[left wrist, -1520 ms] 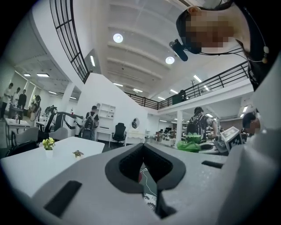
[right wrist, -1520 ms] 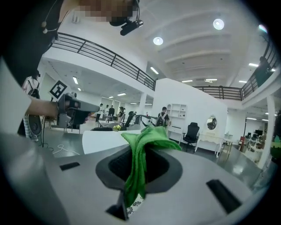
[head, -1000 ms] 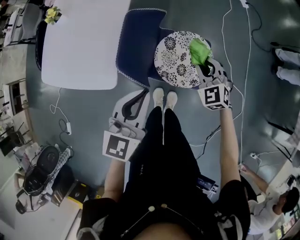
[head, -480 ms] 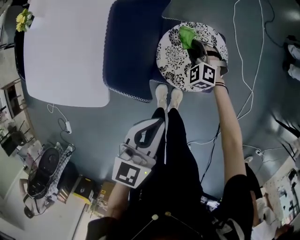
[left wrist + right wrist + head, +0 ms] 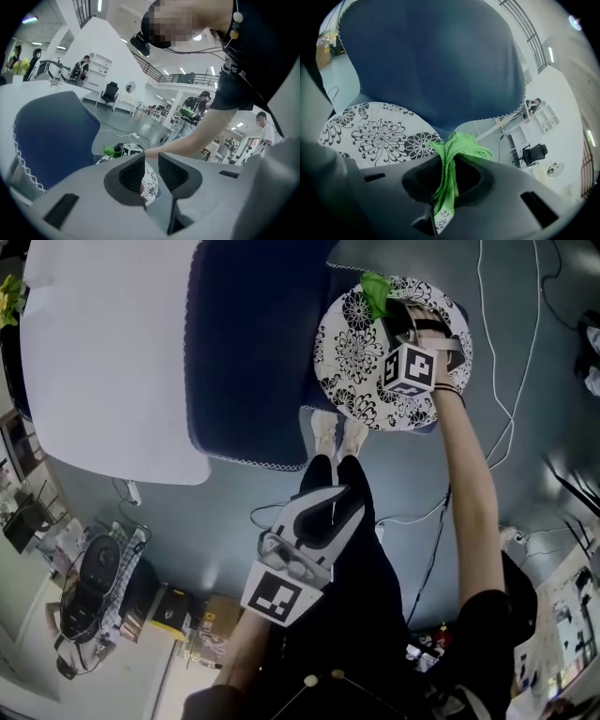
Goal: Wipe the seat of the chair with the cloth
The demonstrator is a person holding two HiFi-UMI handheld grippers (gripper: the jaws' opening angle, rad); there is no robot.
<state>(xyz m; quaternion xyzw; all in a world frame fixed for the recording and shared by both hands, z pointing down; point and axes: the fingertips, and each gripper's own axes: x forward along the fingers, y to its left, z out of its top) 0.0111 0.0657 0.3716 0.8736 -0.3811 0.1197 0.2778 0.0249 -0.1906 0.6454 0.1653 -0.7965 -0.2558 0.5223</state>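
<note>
Arm outstretched, the right hand-held gripper pinches a crumpled green cloth at the round floral chair seat's far edge. The left hand-held gripper hangs back, jaws narrowly apart.

A white table has yellow flowers at its edge, and a dark bag lies on the grey floor.

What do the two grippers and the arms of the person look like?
The left gripper and right gripper have grey bodies and dark jaw pads; each carries a white cube with black square markers. The person's black top has short sleeves.
</note>
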